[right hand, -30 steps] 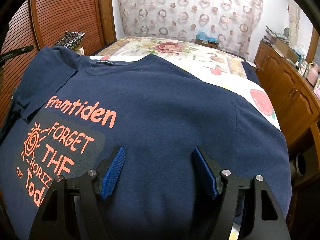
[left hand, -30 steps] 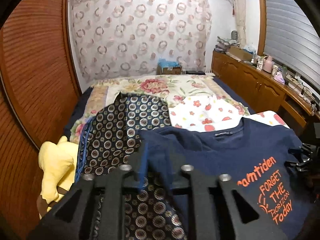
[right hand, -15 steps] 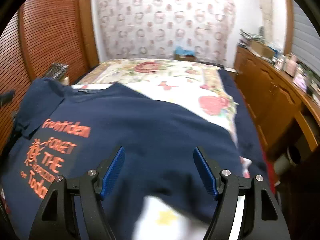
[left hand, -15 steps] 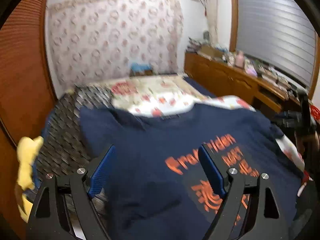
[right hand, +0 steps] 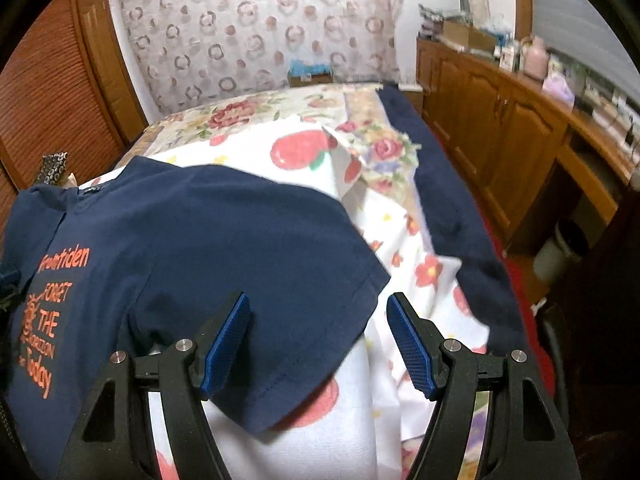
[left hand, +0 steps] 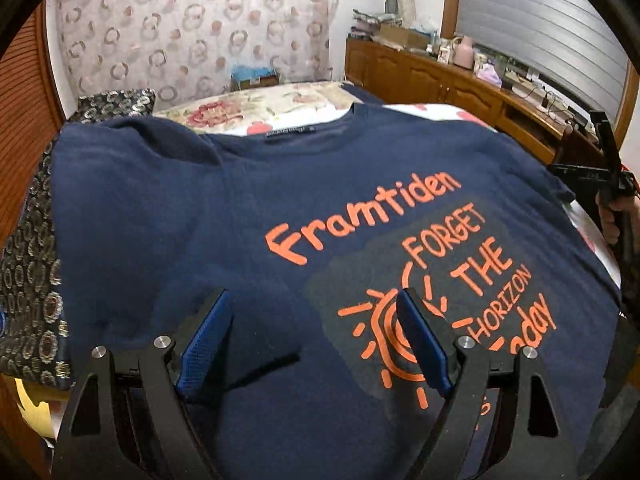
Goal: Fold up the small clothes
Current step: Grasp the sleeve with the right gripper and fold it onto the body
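Note:
A navy T-shirt (left hand: 248, 184) with orange print lies face up on the bed. Its left sleeve (left hand: 132, 152) is folded in over the shoulder. My left gripper (left hand: 316, 340) hovers open just above the shirt's front, beside the sun print, with nothing between its blue pads. In the right wrist view the same T-shirt (right hand: 224, 232) fills the left side. My right gripper (right hand: 318, 340) stands open over the spread right sleeve (right hand: 312, 320), not pressing on it. At the left wrist view's far right, a hand holds the right gripper (left hand: 608, 176).
A dark circle-patterned cloth (left hand: 28, 272) lies left of the shirt, with something yellow (left hand: 28, 408) below it. A white strawberry-print sheet (right hand: 304, 148) and floral bedding (right hand: 240, 112) cover the bed. Wooden cabinets (right hand: 500, 120) line the right wall; a bin (right hand: 560, 248) stands on the floor.
My left gripper let go of the navy sleeve, opened wide and moved right and down over the shirt's front. My right gripper slid right, from the shirt's body to its right sleeve.

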`<act>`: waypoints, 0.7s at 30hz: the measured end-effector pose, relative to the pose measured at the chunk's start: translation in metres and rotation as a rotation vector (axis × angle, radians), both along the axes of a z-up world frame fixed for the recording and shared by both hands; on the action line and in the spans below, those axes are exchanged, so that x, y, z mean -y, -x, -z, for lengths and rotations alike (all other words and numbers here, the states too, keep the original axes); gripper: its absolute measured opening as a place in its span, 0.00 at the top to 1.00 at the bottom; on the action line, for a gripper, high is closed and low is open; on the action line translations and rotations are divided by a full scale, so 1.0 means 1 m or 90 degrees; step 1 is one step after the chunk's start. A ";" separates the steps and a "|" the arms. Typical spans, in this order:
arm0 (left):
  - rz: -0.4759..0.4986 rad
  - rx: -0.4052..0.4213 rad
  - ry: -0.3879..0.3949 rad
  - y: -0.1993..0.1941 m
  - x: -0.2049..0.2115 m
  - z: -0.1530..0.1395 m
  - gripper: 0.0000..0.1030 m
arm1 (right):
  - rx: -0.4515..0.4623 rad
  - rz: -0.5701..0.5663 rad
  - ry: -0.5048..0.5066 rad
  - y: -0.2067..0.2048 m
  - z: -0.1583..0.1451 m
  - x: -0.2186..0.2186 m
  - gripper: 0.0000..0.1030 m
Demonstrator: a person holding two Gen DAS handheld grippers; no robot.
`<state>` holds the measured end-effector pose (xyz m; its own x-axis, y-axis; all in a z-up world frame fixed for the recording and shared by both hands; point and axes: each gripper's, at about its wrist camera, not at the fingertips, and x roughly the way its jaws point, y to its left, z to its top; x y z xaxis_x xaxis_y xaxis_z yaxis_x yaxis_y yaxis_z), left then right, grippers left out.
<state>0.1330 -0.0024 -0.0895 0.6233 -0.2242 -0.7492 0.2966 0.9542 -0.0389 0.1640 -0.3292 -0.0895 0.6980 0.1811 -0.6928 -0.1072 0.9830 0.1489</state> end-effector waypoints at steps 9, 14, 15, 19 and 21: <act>-0.012 -0.021 -0.012 -0.003 0.003 0.013 0.18 | -0.023 -0.014 -0.025 -0.024 -0.009 0.021 0.42; -0.013 -0.024 -0.039 -0.004 0.007 0.015 0.17 | -0.003 -0.011 -0.009 -0.017 -0.012 0.016 0.75; -0.014 -0.024 -0.042 -0.005 0.008 0.016 0.16 | 0.001 -0.005 0.003 -0.015 -0.012 0.015 0.84; -0.021 -0.034 -0.033 -0.008 0.004 0.017 0.11 | 0.024 0.005 0.023 -0.011 -0.016 0.015 0.96; -0.022 -0.035 -0.033 -0.008 0.003 0.017 0.10 | 0.045 0.002 0.019 -0.007 -0.021 0.014 0.96</act>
